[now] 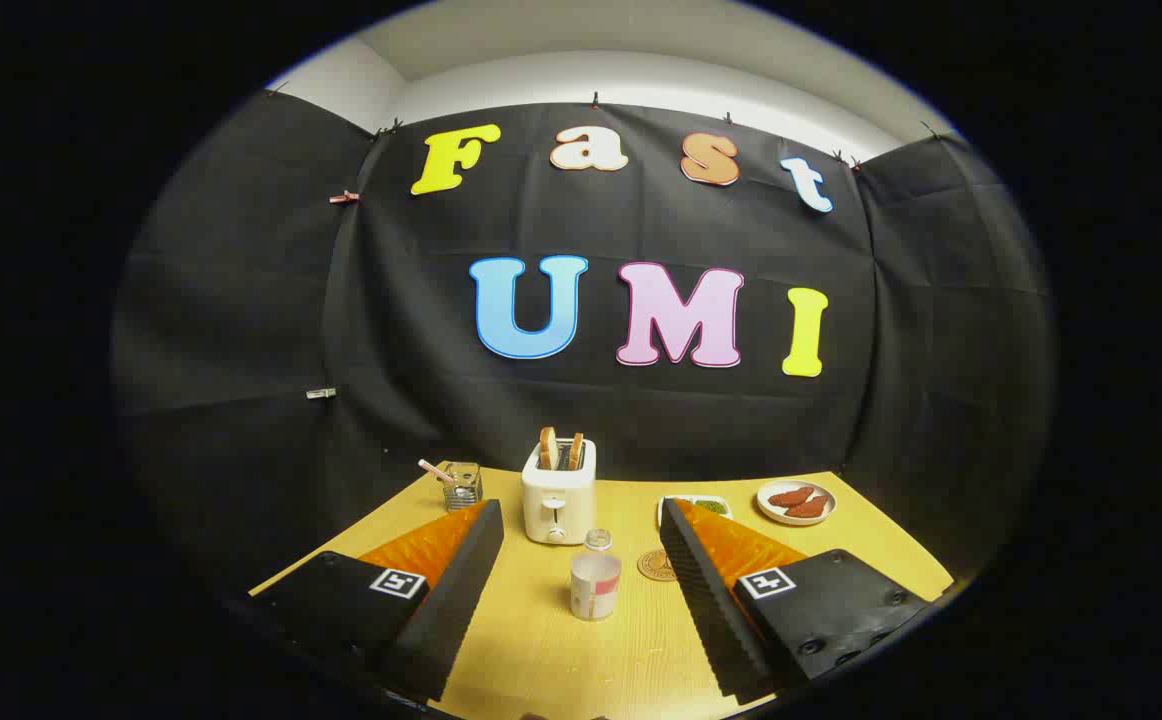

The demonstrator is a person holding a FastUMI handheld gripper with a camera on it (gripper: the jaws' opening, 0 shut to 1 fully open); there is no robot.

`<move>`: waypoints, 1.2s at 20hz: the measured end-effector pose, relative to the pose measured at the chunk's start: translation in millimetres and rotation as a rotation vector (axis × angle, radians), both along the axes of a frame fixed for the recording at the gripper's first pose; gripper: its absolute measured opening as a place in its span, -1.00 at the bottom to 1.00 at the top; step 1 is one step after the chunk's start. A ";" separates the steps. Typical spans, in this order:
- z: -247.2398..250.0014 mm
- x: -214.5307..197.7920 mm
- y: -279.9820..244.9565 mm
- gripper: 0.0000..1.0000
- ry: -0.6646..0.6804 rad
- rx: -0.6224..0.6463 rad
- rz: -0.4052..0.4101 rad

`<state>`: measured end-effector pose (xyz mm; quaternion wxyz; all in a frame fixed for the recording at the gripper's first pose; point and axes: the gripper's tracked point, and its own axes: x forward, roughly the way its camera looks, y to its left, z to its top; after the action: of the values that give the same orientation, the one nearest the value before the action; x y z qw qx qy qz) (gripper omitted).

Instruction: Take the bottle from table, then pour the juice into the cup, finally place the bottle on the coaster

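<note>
Two fingers (461,570) of the gripper (581,560) gape wide w/ nothing held, bottle (596,577) upright between them nr the toaster (559,492) — closing off-centre could tip it.

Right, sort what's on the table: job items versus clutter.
For the job: bottle between the open gripper fingers, glass cup with a straw, coaster.
Lying about: toaster with toast, plate of food, small dish behind the right finger.

Bottle (595,578) before toaster (559,490); coaster (657,565) just right; cup (462,485) far left
</note>
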<state>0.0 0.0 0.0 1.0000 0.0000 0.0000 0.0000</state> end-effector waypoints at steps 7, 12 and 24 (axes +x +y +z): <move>-8.2 -1.1 -19.8 0.95 -0.043 -0.005 0.059; -15.6 -4.9 -23.9 0.95 -0.034 -0.098 0.082; -14.5 -4.1 -27.3 0.95 -0.027 -0.089 0.090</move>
<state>-4.1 -27.3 -14.5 0.9979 -0.0442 -0.0134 0.0450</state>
